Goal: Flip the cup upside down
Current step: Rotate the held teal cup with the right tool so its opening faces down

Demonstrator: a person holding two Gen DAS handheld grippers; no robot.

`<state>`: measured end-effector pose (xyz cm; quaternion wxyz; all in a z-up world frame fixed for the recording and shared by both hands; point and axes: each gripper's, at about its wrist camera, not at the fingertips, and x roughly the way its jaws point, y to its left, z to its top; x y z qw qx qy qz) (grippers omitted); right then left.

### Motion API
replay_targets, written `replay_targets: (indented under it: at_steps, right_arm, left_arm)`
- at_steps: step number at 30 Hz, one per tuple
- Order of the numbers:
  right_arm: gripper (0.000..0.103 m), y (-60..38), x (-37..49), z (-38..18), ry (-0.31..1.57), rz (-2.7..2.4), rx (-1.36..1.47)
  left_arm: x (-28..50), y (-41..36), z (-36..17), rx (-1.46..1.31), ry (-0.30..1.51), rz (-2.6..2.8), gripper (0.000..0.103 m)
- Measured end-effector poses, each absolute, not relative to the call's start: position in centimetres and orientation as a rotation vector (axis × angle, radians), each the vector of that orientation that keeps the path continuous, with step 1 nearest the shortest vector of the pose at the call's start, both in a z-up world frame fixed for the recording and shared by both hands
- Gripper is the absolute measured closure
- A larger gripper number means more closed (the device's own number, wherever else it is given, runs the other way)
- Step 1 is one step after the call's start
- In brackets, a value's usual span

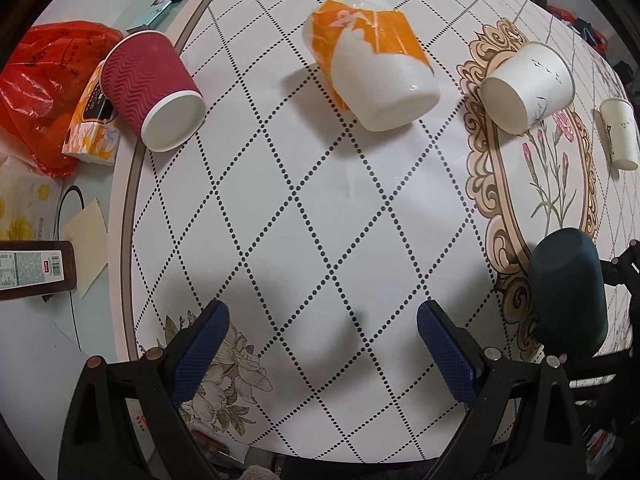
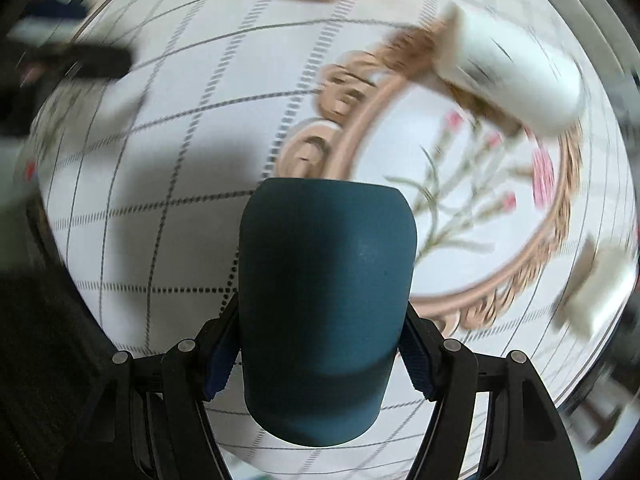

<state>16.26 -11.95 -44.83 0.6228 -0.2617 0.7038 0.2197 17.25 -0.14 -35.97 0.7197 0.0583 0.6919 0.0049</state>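
**Dark teal cup held over the table, mid-flip**

Nearest the right wrist camera, the dark teal cup (image 2: 324, 300) fills the lower centre of view, clamped between the blue pads of the right gripper (image 2: 320, 356), whose jaws press on its two sides low on the body. The rounded closed base points toward 12 o'clock; whether the cup touches the table (image 2: 180, 128) cannot be told. Everything around it is smeared by motion blur.

In the left wrist view the left gripper (image 1: 322, 344) stands wide apart and holds nothing, hovering above the patterned tabletop. The teal cup sits at 4 o'clock there, over the ornate floral medallion (image 1: 540, 184). Further off: a red ribbed paper cup (image 1: 150, 88) at 10 o'clock, an orange-and-white mug (image 1: 372, 64) at 12, a white paper cup (image 1: 528, 86) at 2, a small white cup (image 1: 620, 136) at 3.

The likely risks: the smooth, tapering wall may slide out of the pads during a fast turn, and a wide swing could knock the white paper cup nearby. Setting the rim down tilted could let it topple.
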Motion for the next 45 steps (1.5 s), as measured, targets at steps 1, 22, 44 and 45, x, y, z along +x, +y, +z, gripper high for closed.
replay_targets:
  at_steps: [1, 22, 44, 45]
  right_arm:
    - [0.031, -12.6, 16.5, -44.9, 1.629, 0.479, -0.565]
    - [0.023, -19.4, 20.0, -45.3, 1.809, 0.327, -0.227]
    - [0.032, -18.3, 21.8, -43.5, 1.706, 0.295, -0.267]
    - [0.032, -18.8, 21.8, -42.7, 1.671, 0.286, -0.256]
  left_arm:
    - [17.1, -0.4, -35.9, 0.129, 1.530, 0.008, 0.007]
    - [16.0, -1.9, -34.6, 0.143, 1.521, -0.013, 0.007]
    - [15.4, -2.0, -34.6, 0.131, 1.532, -0.023, 0.007]
    - [15.5, -1.9, -34.8, 0.126, 1.536, -0.025, 0.007]
